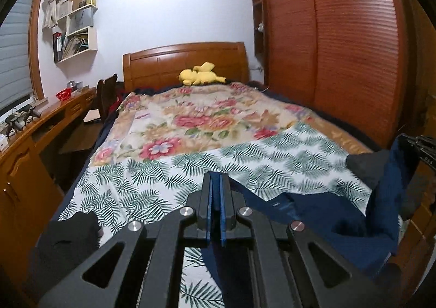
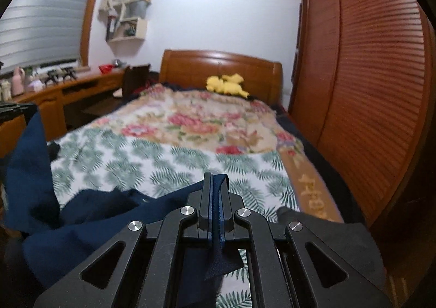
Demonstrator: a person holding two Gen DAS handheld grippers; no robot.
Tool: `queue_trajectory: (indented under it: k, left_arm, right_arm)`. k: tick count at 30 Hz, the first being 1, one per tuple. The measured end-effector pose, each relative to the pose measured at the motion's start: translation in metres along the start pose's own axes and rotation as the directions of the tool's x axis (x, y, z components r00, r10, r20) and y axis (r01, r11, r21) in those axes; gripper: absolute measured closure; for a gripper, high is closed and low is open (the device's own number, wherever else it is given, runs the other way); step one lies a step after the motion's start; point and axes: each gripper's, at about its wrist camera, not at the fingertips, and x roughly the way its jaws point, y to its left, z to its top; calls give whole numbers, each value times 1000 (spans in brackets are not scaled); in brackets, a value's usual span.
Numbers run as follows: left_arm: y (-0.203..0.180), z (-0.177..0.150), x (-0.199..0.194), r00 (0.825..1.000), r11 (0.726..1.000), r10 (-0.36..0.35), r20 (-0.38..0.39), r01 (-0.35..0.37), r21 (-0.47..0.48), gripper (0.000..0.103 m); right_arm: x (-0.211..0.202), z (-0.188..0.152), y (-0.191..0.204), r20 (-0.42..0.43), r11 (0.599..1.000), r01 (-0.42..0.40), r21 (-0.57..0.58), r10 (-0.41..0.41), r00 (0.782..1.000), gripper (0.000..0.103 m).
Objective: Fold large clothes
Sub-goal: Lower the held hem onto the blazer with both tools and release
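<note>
A large navy garment (image 1: 313, 215) lies partly on the near end of the bed and is lifted at both sides. In the left wrist view my left gripper (image 1: 216, 180) is shut, and navy cloth hangs beneath its blue pads. At that view's right edge the right gripper (image 1: 419, 144) holds up another part of the garment. In the right wrist view my right gripper (image 2: 216, 180) is shut on a fold of the navy garment (image 2: 81, 226); a strip shows between the pads and a tail sticks out behind. The left gripper (image 2: 13, 111) at the far left has navy cloth hanging from it.
A fern-print sheet (image 1: 152, 185) covers the bed's near half and a floral blanket (image 1: 190, 122) the far half. A yellow plush toy (image 1: 201, 76) lies by the wooden headboard (image 1: 185, 62). A slatted wardrobe (image 1: 340, 49) stands right, a desk (image 1: 54, 117) and chair (image 1: 106, 92) left. Black cloth (image 1: 73, 231) lies near left.
</note>
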Motion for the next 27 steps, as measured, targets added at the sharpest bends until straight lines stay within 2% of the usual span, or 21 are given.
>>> queue_trajectory:
  k: [7,13,15,16,20,27]
  left_arm:
    - [6,-30,38,992,997,-60,-108,55,-53,101]
    - [0,-47,45,988,998,-56,-145,51,-32,97]
    - [-1,-53,42,989,998,-57,-137,54,-20,92]
    - [-1,-55,40,990,999,-52,-128,51,-13,85]
    - [-8,-69,23,997,999,-30,-76,32,15,72]
    - [-16,-101,20,991,993,-113,-68,112,-22,69]
  right_arm:
    - [45,-38,-1,-94,1000,-16,16,17,995,102]
    - [55,-61,9,-142,1000,-22,15,24,990,98]
    - [54,-65,13,-147,1000,-21,5,21,989,91]
    - [53,-67,16,-149,1000,-13,-2,13,989,88]
    - [48,-77,25,-140,1000,-22,-9,20,990,67]
    - [47,-88,53,-163,996,-70,-57,60,985,59]
